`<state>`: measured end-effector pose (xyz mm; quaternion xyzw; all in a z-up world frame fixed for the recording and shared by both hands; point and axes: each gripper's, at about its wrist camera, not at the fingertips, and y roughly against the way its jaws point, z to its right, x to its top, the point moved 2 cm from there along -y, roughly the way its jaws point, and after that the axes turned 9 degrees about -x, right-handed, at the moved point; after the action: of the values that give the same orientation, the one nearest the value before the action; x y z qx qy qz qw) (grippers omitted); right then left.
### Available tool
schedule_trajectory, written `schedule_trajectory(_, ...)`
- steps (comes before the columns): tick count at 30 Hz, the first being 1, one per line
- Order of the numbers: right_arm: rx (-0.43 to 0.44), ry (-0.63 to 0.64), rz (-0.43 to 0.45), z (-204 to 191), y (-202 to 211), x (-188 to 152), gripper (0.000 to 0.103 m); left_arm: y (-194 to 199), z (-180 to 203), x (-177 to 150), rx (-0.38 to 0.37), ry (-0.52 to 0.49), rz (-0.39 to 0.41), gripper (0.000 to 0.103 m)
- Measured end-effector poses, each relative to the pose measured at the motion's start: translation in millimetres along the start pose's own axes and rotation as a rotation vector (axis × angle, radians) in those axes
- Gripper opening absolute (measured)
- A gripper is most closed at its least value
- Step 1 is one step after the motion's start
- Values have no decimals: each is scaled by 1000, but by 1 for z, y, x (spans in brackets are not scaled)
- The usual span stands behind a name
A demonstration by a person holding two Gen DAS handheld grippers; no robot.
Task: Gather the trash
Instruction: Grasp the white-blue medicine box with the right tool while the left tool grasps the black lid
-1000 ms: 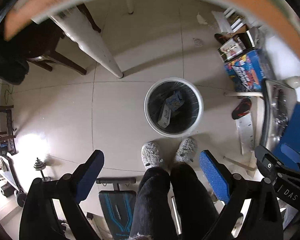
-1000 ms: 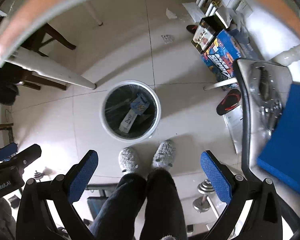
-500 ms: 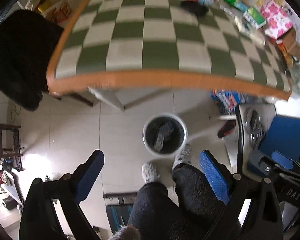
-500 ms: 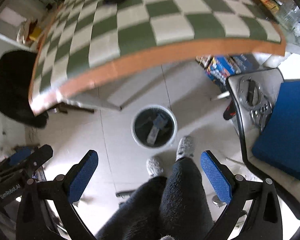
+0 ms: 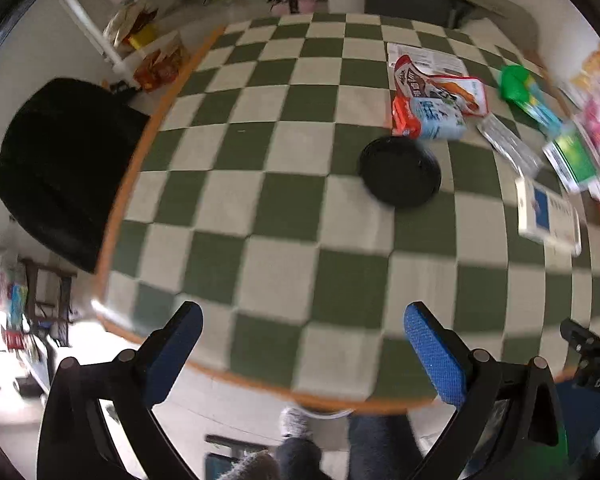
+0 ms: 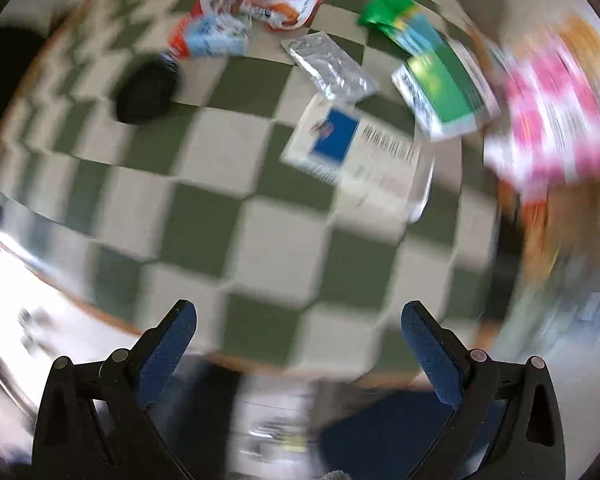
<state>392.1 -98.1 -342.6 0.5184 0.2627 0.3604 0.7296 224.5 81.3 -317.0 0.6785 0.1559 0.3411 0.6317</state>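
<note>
Both my left gripper and right gripper have fingers wide, empty. I hold them above the worktop near edge, ready to reach the white box.

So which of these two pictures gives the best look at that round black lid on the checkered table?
The left wrist view. There the black lid sits near the middle with only slight blur, so its round rim reads clearly. In the right wrist view the black lid is off to the upper left, smeared by motion into a dark blob.
</note>
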Motion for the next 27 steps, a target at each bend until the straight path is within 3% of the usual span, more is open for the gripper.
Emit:
schedule_trajectory(6,-114,397,-70,18,-64,72,103,-52,37,44,23,69,-85,103)
schedule_trajectory(10,-156,619,-74,11,-94,97,103,-74,48,57,41,74,-127,103)
schedule_trajectory(15,-32,706,-143,10,-118,114,103,-84,48,66,52,76,-155,103)
schedule_trajectory(17,28,678,-169,11,-124,118,94,-84,45,70,57,75,-154,103)
schedule_trajectory(20,95,569,-186,23,-126,121,90,-83,36,73,58,93,-153,103)
schedule_trajectory(23,216,248,-265,51,-133,121,90,-85,22,74,30,146,-165,103)
schedule_trajectory(24,267,87,-290,65,-135,118,90,-86,17,75,13,167,-169,103)
schedule_trajectory(27,343,-241,-294,91,-140,111,90,-91,7,80,-64,234,-185,103)
